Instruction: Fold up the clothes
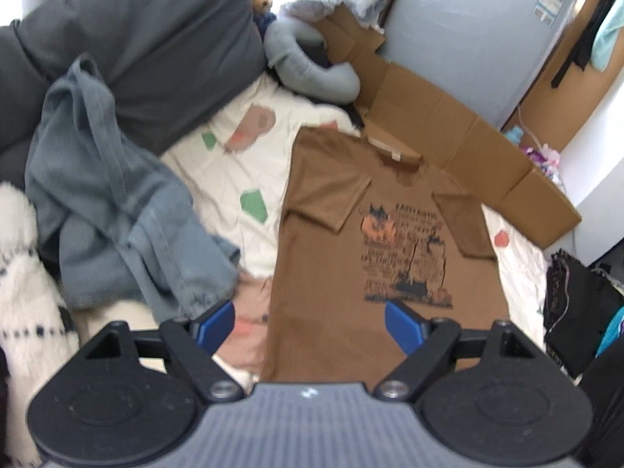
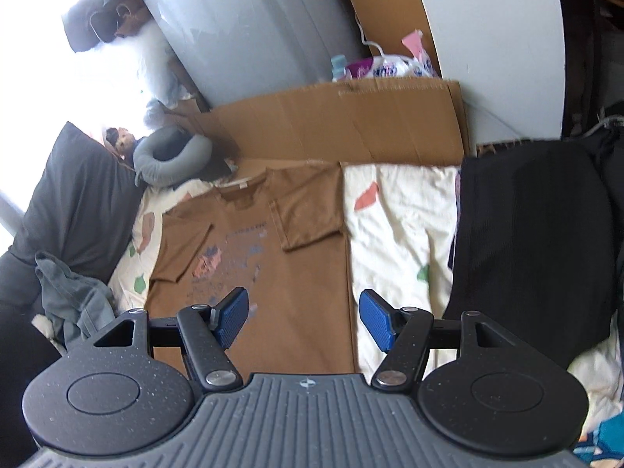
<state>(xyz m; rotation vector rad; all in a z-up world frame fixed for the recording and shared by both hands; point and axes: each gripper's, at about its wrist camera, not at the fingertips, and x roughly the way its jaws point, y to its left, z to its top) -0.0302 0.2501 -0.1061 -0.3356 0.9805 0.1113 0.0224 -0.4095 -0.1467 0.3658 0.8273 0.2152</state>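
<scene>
A brown T-shirt (image 1: 323, 241) with a dark print lies flat on the cream bedsheet (image 1: 234, 163), collar away from me, both sleeves folded in over the chest. My left gripper (image 1: 310, 325) hangs open above the shirt's lower left part, with nothing between its blue pads. In the right wrist view the same T-shirt (image 2: 273, 273) shows its straight right edge. My right gripper (image 2: 304, 318) stands open above the lower right part of the shirt, straddling that edge, holding nothing.
A grey-blue garment (image 1: 113, 210) is heaped on the left against a dark pillow (image 1: 163, 46). Flat cardboard (image 2: 343, 121) lines the far side of the bed, with a grey neck pillow (image 2: 171, 156) beside it. A black garment (image 2: 526, 241) lies to the right.
</scene>
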